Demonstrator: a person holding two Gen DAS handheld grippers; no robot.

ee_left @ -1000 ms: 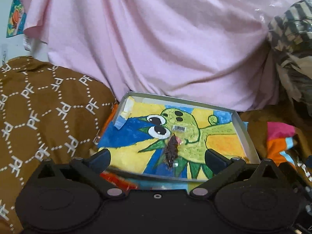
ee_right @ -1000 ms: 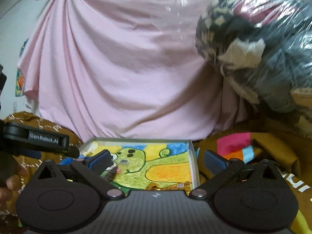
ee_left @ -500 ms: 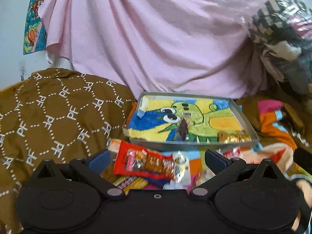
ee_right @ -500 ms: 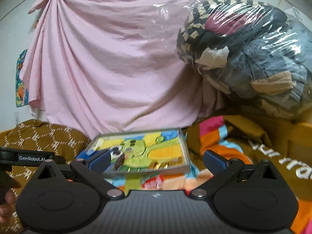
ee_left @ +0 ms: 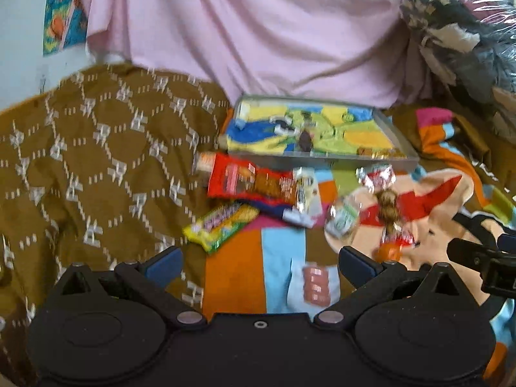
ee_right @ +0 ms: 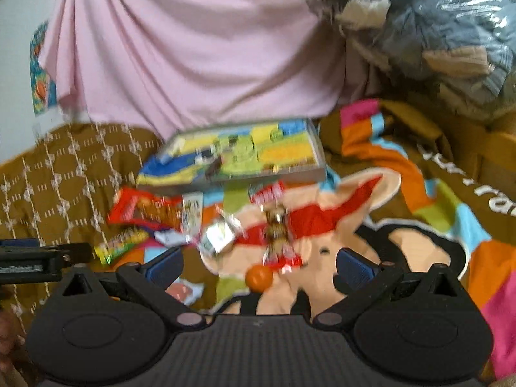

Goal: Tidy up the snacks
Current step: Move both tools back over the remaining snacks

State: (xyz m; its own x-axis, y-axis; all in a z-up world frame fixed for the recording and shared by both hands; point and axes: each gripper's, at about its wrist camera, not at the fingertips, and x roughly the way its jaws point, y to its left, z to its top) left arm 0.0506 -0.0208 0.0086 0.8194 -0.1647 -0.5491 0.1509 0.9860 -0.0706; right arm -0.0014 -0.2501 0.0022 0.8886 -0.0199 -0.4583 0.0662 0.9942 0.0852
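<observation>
A shallow grey tray [ee_left: 322,158] [ee_right: 258,175] with a cartoon-print liner lies at the back, with a dark snack [ee_left: 304,140] and a gold-wrapped one [ee_left: 380,153] in it. Loose snacks lie on the bedspread in front of it: a red packet [ee_left: 251,182] [ee_right: 145,209], a yellow bar [ee_left: 222,222] [ee_right: 124,243], a silver pack [ee_left: 343,217] [ee_right: 219,235], a brown twisted sweet [ee_left: 388,209] [ee_right: 277,222], an orange ball [ee_left: 387,251] [ee_right: 259,275] and a pink pack [ee_left: 316,285]. My left gripper [ee_left: 259,262] and right gripper [ee_right: 259,262] are open and empty, well back from the tray.
A brown patterned blanket [ee_left: 90,161] covers the left. A pink sheet [ee_left: 258,32] hangs behind. A plastic-wrapped bundle of clothes [ee_right: 419,32] sits at the back right. The right gripper's body shows at the left view's right edge [ee_left: 483,258].
Both grippers have pulled back and up from the tray. The loose snacks on the bedspread have come into view. Both stay open.
</observation>
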